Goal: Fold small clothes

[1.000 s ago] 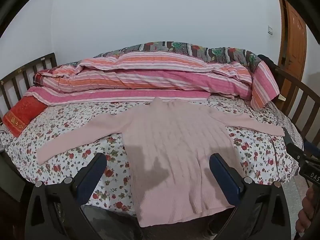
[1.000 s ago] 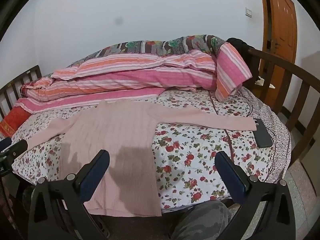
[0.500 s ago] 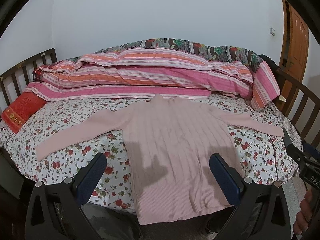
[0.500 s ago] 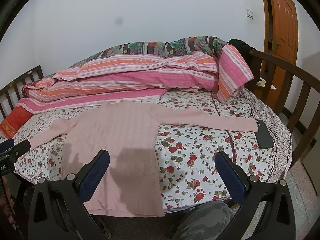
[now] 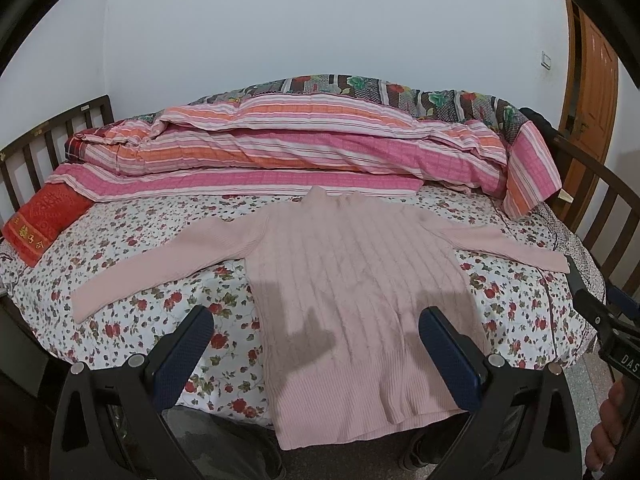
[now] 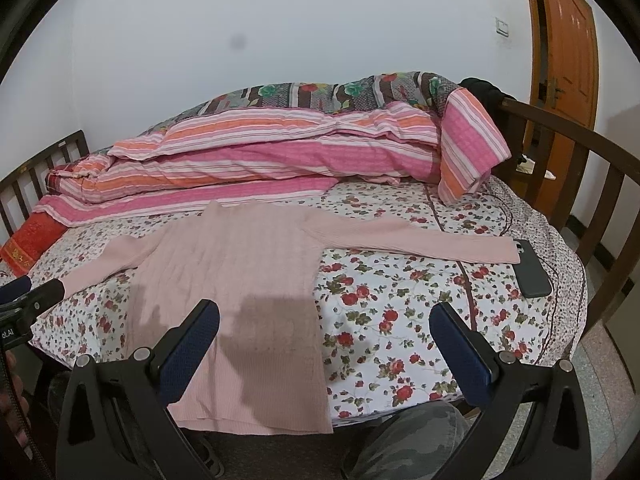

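One pink sweater point(image 5: 352, 292) lies flat at frame center on a floral bed point(image 5: 132, 240), both sleeves spread. Two grippers, left point(image 5: 316, 320) and right point(image 6: 324, 316), hover at the bottom edge, jaws wide apart, empty. One phone point(image 6: 530, 268) lies at right, touching a cuff.

White letters "DAS", cut off by the frame edge, showing on the black body of the right hand-held gripper point(image 5: 624, 354) in the left wrist view. Partial letters "oLAI" showing on the left hand-held gripper point(image 6: 12, 330) in the right wrist view. Yellow characters on the red pillow point(image 5: 38, 226), too small for reading.
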`<state>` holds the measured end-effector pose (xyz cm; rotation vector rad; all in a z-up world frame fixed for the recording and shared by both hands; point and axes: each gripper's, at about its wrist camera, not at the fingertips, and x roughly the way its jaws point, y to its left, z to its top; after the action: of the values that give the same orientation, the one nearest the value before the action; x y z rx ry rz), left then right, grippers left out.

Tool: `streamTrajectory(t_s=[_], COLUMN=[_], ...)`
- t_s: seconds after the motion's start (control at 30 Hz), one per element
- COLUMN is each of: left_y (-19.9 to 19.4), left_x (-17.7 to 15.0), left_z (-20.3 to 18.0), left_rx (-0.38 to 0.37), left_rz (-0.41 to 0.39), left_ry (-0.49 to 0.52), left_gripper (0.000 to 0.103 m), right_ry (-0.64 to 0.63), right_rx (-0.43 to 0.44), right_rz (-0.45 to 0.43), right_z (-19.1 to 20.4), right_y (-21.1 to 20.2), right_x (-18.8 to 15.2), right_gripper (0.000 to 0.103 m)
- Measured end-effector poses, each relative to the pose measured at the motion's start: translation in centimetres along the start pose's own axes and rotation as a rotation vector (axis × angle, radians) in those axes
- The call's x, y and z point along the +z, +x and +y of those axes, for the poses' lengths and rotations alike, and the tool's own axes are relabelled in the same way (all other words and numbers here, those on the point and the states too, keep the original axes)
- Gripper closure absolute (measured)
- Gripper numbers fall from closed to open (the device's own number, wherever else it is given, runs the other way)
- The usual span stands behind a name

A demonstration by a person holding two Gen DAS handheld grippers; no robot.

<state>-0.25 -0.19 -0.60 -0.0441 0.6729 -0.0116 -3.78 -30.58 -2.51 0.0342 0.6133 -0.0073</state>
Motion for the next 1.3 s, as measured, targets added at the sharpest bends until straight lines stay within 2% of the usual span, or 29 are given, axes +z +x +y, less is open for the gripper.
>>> streamTrajectory(t_s=[1.3], left_y=[-0.01], left_x=[0.32], left_z=[-0.04], left_rx=[0.001], left_rz=[0.003], left_ry=[-0.002], left_gripper=[0.000], right_ry=[-0.011], right_rx=[0.025], right_rz=[-0.005], right_z=[0.87], right_y=[-0.21], right_x=[0.06], right_gripper=[0.000])
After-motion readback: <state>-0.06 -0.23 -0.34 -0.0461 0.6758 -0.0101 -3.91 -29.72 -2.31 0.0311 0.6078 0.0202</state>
